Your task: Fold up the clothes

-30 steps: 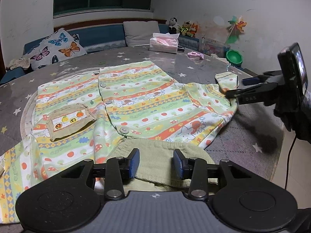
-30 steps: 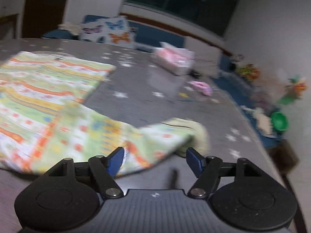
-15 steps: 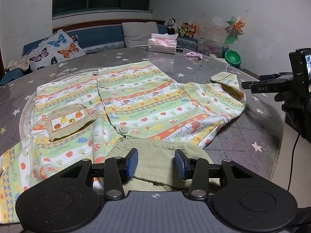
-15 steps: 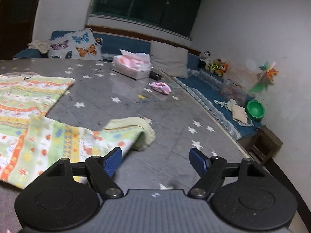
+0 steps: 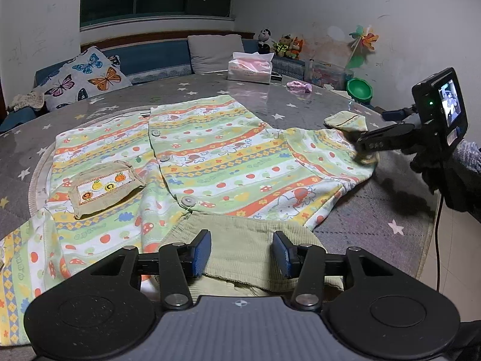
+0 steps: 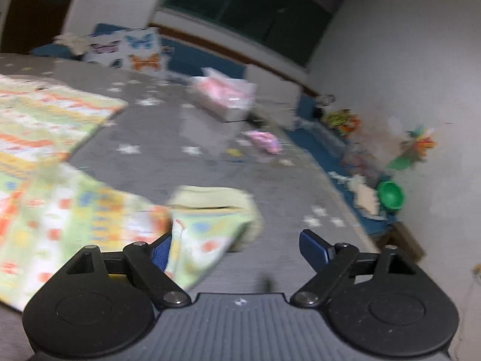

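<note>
A child's striped, patterned jacket point(image 5: 216, 162) lies spread flat on the grey star-patterned table, buttons up, with a beige chest pocket point(image 5: 105, 186). My left gripper point(image 5: 242, 252) is open and empty above the jacket's olive corduroy collar point(image 5: 240, 240) at the near edge. My right gripper point(image 6: 234, 246) is open over the right sleeve point(image 6: 204, 225), whose olive cuff point(image 6: 216, 198) lies just ahead; its left finger touches the sleeve fabric. In the left wrist view the right gripper point(image 5: 365, 146) reaches onto the sleeve point(image 5: 324, 150) near the cuff point(image 5: 345, 120).
A tissue box point(image 5: 249, 67) and a small pink cloth point(image 5: 299, 85) sit at the table's far side. A sofa with a butterfly cushion point(image 5: 87, 78), soft toys and a green bowl point(image 5: 359, 88) lie beyond. The table edge point(image 5: 421, 240) curves at right.
My right gripper has swung back in and down onto the right sleeve after pulling away half a second ago. The cuff now lies flat. My left gripper has not moved.
</note>
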`<state>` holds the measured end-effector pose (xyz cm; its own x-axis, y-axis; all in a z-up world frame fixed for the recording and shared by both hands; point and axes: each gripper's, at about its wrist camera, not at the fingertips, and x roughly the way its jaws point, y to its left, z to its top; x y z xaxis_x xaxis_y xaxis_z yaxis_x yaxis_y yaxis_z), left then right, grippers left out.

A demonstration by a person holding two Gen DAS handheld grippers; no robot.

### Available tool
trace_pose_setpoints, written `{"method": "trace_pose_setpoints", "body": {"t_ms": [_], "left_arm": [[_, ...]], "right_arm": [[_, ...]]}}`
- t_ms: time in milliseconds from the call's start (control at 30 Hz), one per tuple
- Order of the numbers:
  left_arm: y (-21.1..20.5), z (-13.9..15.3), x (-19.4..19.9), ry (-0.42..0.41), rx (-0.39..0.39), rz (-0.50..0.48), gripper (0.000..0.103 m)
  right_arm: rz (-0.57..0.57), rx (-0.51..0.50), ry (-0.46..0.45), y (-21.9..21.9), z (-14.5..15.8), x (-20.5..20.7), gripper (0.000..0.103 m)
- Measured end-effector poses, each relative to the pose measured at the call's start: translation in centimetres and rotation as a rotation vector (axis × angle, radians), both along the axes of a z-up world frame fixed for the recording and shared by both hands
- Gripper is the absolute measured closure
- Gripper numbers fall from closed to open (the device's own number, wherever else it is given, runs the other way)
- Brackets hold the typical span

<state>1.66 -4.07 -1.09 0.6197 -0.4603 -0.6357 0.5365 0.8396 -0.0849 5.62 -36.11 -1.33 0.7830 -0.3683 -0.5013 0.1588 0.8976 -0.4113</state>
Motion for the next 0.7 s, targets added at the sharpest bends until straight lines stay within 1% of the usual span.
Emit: {"method": "trace_pose_setpoints", "body": {"t_ms": [33, 133, 200, 267, 333, 367, 500, 567, 667, 700], "left_arm": [[0.0, 0.0, 0.0, 0.000, 0.000, -0.001, 0.054], [0.0, 0.0, 0.0, -0.001, 0.000, -0.004, 0.053], [0.0, 0.0, 0.0, -0.001, 0.001, -0.005, 0.053], [0.0, 0.0, 0.0, -0.002, 0.003, -0.005, 0.053], [-0.1, 0.0, 0.0, -0.002, 0.005, -0.006, 0.053], [-0.1, 0.0, 0.0, -0.002, 0.007, -0.007, 0.052], [-0.4, 0.0, 0.0, -0.003, 0.014, -0.006, 0.050], [-0.5, 0.0, -0.1, -0.002, 0.016, -0.004, 0.049], [-0.6, 0.0, -0.1, 0.000, 0.018, 0.000, 0.049], [-0.6, 0.0, -0.1, 0.000, 0.019, 0.001, 0.049]], "right_arm": [[-0.031, 0.002, -0.018, -0.9, 0.2, -0.1, 0.015], [-0.099, 0.092, -0.052, -3.8, 0.9, -1.0, 0.011], [-0.146, 0.142, -0.063, -5.5, 0.9, -1.6, 0.011], [-0.193, 0.152, -0.071, -6.6, 0.8, -2.0, 0.012], [-0.226, 0.192, -0.067, -8.1, 0.5, -2.6, 0.012], [-0.221, 0.215, -0.064, -8.4, 0.6, -2.7, 0.013], [-0.156, 0.250, -0.083, -8.4, 1.4, -2.6, 0.013], [-0.111, 0.308, -0.069, -8.5, 1.6, -1.9, 0.014], [-0.057, 0.359, -0.022, -8.3, 1.2, -0.2, 0.022], [-0.043, 0.361, -0.005, -8.2, 1.0, 0.3, 0.026]]}}
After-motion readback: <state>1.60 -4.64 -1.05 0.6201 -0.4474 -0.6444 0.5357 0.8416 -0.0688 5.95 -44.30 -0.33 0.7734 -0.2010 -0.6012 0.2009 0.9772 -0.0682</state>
